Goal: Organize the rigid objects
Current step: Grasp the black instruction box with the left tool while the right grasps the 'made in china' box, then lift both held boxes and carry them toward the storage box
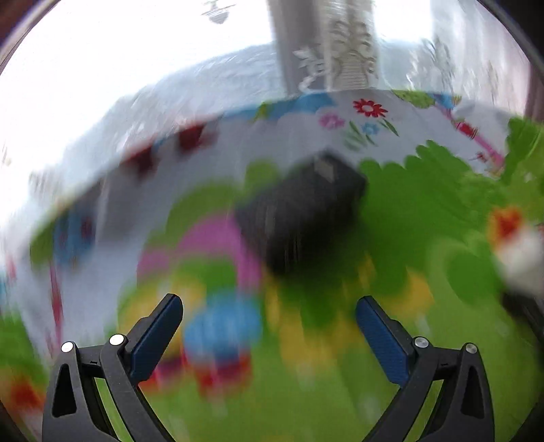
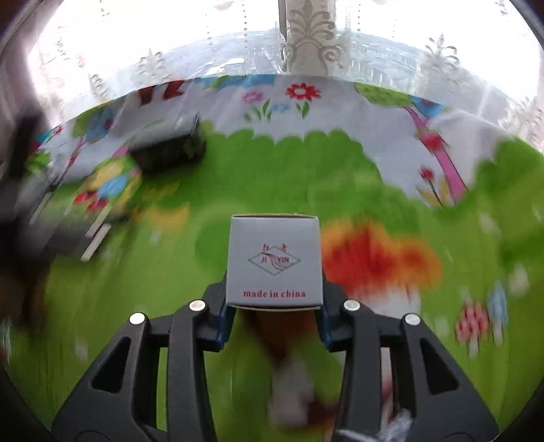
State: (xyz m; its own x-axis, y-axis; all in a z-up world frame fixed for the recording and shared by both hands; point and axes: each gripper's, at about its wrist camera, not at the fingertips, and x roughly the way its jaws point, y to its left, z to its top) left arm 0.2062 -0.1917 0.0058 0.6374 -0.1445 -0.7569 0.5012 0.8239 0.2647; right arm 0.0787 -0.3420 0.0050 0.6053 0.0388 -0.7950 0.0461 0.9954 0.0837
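Note:
My right gripper (image 2: 273, 307) is shut on a small grey cardboard box (image 2: 274, 260) printed "made in china", with a pad pressed on each side, above the green part of a colourful play mat (image 2: 289, 170). A black box (image 2: 170, 149) lies on the mat far to the left in the right wrist view. In the blurred left wrist view the same black box (image 1: 299, 210) lies ahead of my left gripper (image 1: 268, 302), which is open with nothing between its blue pads.
The mat (image 1: 425, 204) ends at a window with a lace curtain (image 2: 309, 30). Blurred dark things (image 2: 23, 204) crowd the left edge in the right wrist view. A blurred white and red object (image 1: 520, 251) sits at the right edge.

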